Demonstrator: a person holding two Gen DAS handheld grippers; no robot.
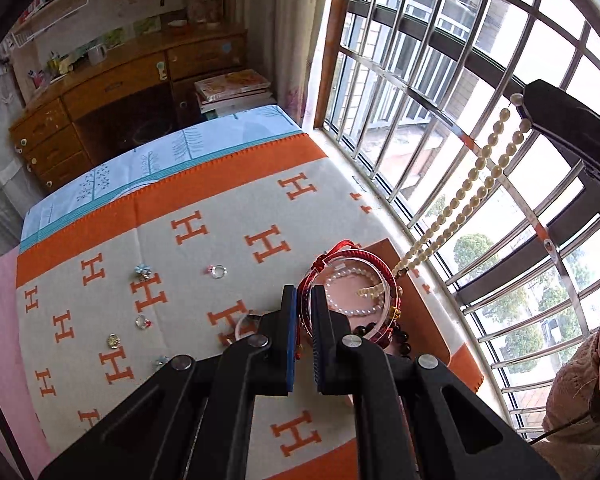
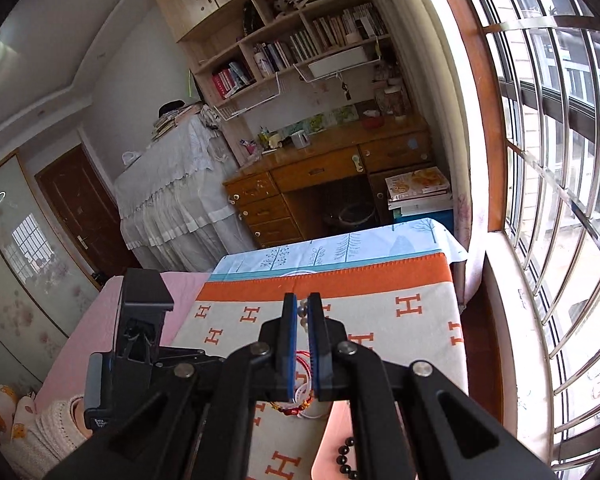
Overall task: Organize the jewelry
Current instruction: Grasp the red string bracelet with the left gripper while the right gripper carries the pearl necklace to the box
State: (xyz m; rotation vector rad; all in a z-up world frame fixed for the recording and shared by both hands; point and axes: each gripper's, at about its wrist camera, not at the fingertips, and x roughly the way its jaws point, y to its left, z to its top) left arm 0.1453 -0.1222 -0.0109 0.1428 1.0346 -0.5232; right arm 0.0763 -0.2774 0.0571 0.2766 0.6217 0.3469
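My left gripper (image 1: 304,296) is shut on the clear rim of a small round dish (image 1: 374,276), where red cord bracelets (image 1: 340,256) hang over the edge. The dish holds a white pearl bracelet (image 1: 350,304) and dark bead strands (image 1: 396,334). My right gripper (image 1: 518,106) is shut on a cream pearl necklace (image 1: 466,200) and holds it high; the strand hangs down and its lower end rests in the dish. In the right wrist view the pearls show between the pads of the right gripper (image 2: 303,310). Several rings (image 1: 219,271) lie loose on the blanket.
The orange and cream H-pattern blanket (image 1: 180,248) covers the table beside a barred window (image 1: 460,80). A flower ring (image 1: 143,272), a clear ring (image 1: 142,322) and a gold one (image 1: 113,341) lie to the left. A wooden desk (image 1: 112,92) stands beyond.
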